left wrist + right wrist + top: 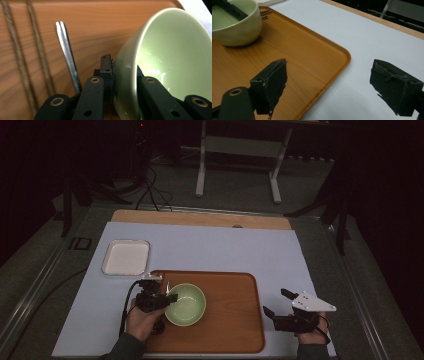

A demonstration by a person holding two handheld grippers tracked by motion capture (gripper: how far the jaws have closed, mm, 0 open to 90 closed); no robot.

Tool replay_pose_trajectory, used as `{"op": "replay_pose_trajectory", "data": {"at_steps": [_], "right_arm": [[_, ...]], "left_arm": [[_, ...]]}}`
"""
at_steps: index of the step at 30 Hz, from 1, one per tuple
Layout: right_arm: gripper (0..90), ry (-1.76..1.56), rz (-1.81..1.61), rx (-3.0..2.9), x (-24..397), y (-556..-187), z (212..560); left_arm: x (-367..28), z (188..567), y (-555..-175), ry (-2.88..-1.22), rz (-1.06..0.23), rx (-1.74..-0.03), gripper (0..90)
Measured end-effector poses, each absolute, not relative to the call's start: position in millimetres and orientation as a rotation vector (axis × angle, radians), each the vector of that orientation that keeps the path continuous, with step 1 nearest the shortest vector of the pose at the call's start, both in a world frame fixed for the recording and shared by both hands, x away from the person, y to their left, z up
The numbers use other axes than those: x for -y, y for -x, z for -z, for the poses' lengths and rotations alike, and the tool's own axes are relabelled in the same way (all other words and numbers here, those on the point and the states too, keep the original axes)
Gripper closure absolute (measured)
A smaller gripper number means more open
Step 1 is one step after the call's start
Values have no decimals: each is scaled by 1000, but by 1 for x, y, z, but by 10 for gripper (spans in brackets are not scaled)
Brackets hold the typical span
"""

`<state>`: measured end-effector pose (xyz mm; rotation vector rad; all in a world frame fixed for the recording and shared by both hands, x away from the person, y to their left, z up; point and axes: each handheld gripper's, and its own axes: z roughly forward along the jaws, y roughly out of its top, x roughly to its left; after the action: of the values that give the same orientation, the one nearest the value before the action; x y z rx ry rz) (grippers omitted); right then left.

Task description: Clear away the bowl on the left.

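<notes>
Bowl (pixel 185 304), one, green, rim pinched by left gripper (pixel 161 296); right gripper (pixel 278 304) wide open, empty; one wooden tray (pixel 235 320), one white dish (pixel 126 257); pale tabletop (pixel 220 250), dark room.

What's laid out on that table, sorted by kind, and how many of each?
Green bowl: 1
Wooden tray: 1
White rectangular dish: 1
Metal utensil handle beside the bowl: 1
Hand-held claws: 2, left claw and right claw
Total: 6
</notes>
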<state>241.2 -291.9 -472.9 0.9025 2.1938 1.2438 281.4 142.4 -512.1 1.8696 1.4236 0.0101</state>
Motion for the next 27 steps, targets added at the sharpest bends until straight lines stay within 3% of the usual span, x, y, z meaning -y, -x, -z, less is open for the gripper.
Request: {"op": "replay_pose_trajectory", "data": {"at_steps": [5,13,20,27], "right_arm": [[139,-905,-1247,-2190,292,-241,473],[139,-908,-1246,-2193,292,-241,473],[139,-902,-1238,-2196,292,-242,473],[139,-904,-1245,-2186,294,-241,472]], "left_arm": [[-137,514,-282,-1884,-21,-1416,784],[-140,515,-280,-1914,-97,-1396,556],[-141,514,-275,-1961,-216,-1351,441],[-142,510,-273,-2003,-245,-1289,369]]}}
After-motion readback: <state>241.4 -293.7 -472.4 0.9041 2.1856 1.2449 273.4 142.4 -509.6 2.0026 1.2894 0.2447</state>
